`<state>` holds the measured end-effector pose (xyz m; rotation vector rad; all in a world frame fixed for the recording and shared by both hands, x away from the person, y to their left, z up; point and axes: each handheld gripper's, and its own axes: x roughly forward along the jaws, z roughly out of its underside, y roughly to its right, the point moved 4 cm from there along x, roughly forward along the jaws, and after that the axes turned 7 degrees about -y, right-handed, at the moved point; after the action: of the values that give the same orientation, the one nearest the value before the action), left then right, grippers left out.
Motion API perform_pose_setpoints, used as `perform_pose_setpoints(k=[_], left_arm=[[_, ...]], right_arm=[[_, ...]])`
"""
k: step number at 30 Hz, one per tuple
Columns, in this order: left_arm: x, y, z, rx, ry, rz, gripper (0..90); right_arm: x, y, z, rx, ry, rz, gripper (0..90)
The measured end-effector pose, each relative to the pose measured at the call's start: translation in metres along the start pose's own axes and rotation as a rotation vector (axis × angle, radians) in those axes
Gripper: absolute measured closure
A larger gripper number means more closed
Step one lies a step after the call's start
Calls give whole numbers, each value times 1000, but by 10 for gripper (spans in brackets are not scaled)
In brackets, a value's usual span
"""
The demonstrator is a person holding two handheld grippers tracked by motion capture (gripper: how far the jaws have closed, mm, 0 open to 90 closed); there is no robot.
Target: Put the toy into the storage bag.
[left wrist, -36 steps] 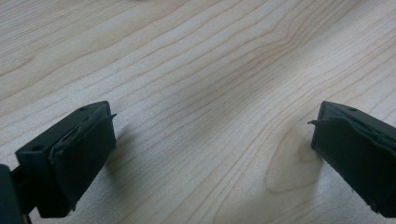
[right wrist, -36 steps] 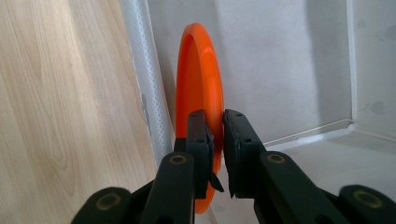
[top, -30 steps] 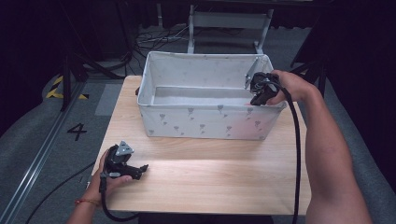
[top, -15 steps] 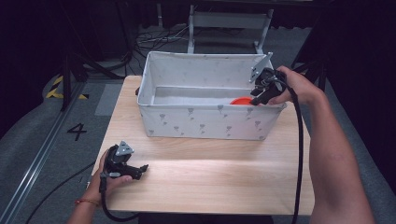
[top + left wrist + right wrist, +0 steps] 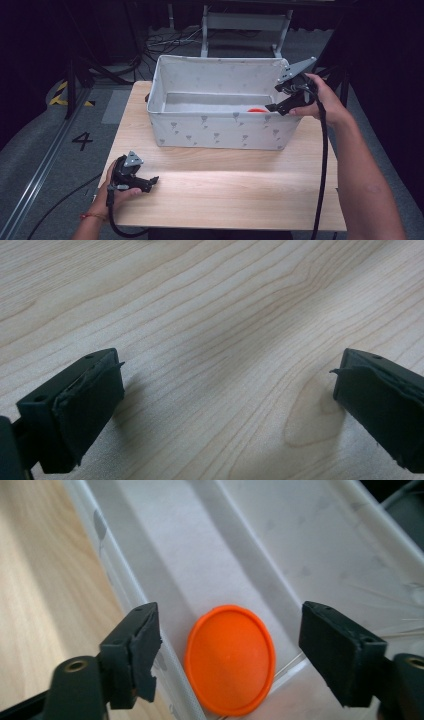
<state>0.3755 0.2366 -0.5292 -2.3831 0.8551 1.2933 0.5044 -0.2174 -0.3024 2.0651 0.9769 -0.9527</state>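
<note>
Right hand-held gripper [image 5: 227,650]: jaws just opened wide, nothing between the pads, poised above the near right corner of the white fabric bin [image 5: 220,131]. Orange disc [image 5: 230,659]: flat, round, smooth plastic, lying loose on the bin floor against the near wall. Left hand-held gripper [image 5: 227,405]: jaws wide apart, empty, resting low over the pale wood-grain bench [image 5: 235,195].

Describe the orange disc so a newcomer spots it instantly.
Start at the white fabric bin with a grey print at the far side of the light wooden table. Look inside at its right end, on the floor below the right gripper, whose jaws have just been opening and are empty. There lies the flat round orange disc, the bin's one vivid colour.
</note>
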Motion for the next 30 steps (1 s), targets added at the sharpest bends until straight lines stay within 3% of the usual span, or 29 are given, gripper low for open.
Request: perform_pose_setpoints(k=[10, 13, 19, 24, 30], left_arm=[[0, 0, 0, 0, 0, 0, 2], [0, 0, 0, 0, 0, 0, 2], [0, 0, 0, 1, -1, 2, 1], [0, 0, 0, 1, -1, 2, 1], [0, 0, 0, 1, 0, 2, 1]], right_arm=[[-18, -3, 16, 120, 102, 88, 206], [-23, -5, 24, 160, 124, 86, 209], [-39, -14, 36, 191, 160, 101, 210], [-49, -21, 45, 193, 165, 145, 205], [-58, -30, 54, 187, 172, 163, 206]])
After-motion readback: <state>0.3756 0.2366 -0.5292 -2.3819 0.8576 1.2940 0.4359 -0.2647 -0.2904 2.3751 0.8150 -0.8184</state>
